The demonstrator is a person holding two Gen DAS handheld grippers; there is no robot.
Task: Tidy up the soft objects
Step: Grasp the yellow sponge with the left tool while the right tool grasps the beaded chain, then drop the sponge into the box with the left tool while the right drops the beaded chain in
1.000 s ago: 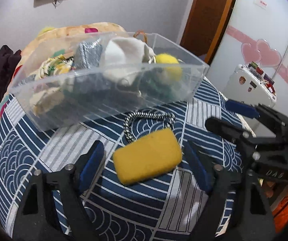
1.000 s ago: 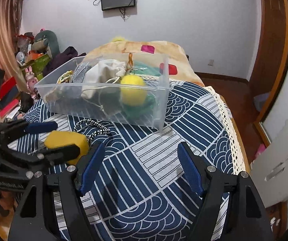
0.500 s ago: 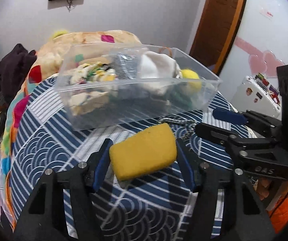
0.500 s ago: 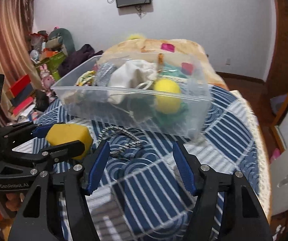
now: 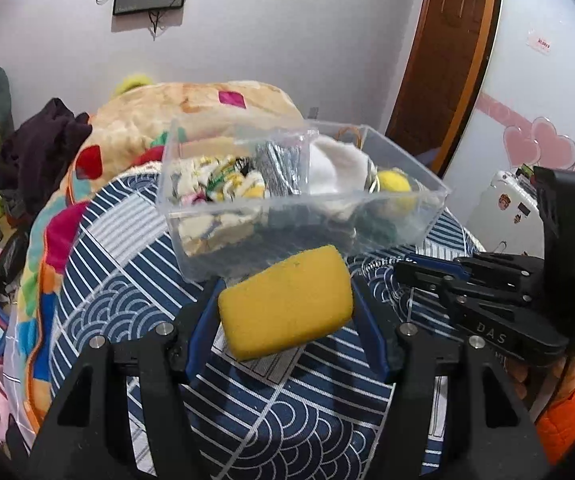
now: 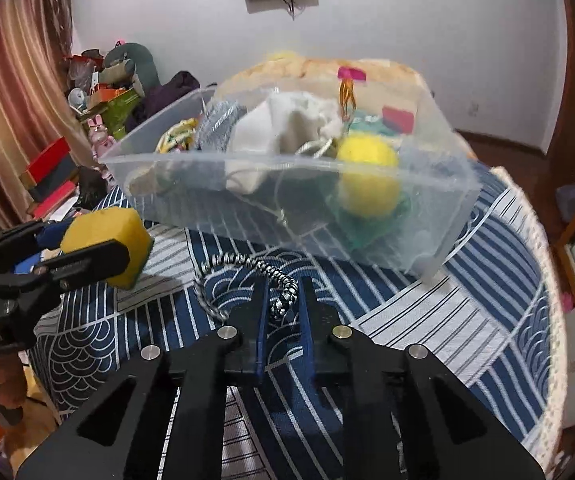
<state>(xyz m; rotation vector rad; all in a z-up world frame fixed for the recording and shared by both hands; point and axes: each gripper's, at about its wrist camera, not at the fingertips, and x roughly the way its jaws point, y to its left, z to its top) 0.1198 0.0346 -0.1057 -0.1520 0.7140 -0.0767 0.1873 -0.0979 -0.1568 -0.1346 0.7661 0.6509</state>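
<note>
The clear plastic bin (image 5: 247, 216) sits on the blue-and-white patterned cloth (image 5: 287, 420) and serves as the landmark here; it already holds several soft things, among them a yellow ball (image 6: 367, 180) and a white cloth bundle (image 6: 287, 132). The left gripper (image 5: 285, 312) has its blue pads pressed against both short ends of the yellow sponge (image 5: 287, 300), so the sponge's long axis runs straight across from pad to pad, and it is held clear of the cloth just in front of the bin's near wall. From these fingers the bin lies directly ahead and slightly higher, its open top above the level of the sponge, so the coming move seems to hinge on raising the sponge over that near rim before letting go. The right gripper (image 6: 283, 312) is nearly closed around the black-and-white braided cord (image 6: 247, 268), which loops on the cloth right in front of the bin; its pads pinch one end of the loop while the rest trails toward the bin wall. Both loads look about equally near the bin, though the sponge is already airborne and probably goes in first.
</note>
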